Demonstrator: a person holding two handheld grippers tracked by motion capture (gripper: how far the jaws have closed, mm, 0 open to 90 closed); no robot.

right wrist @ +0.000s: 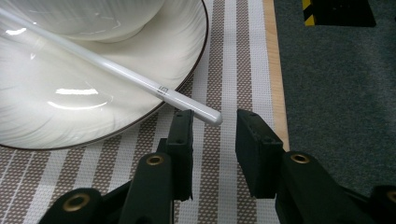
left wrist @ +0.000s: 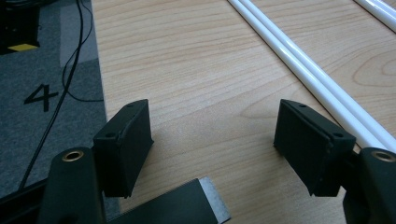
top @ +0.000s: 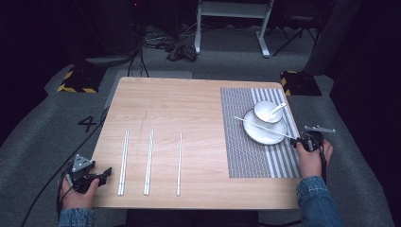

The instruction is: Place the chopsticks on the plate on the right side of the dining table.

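Right now my right gripper (right wrist: 212,140) stands parted and empty, the white chopstick's (right wrist: 116,70) rounded tip just ahead between its jaws; I should centre on that tip before clamping, since it's glossy and slim; it lies slanted across the plate (right wrist: 70,126); my left gripper (left wrist: 215,140) waits agape.

Black two-jaw tongs (top: 105,173) with brass-coloured screw holes, grey three-cornered plates, seemingly denim sleeves (top: 318,198).

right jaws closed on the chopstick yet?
No. In the right gripper view the right gripper stands open, and the chopstick tip lies free just ahead of the jaws, resting across the plate.
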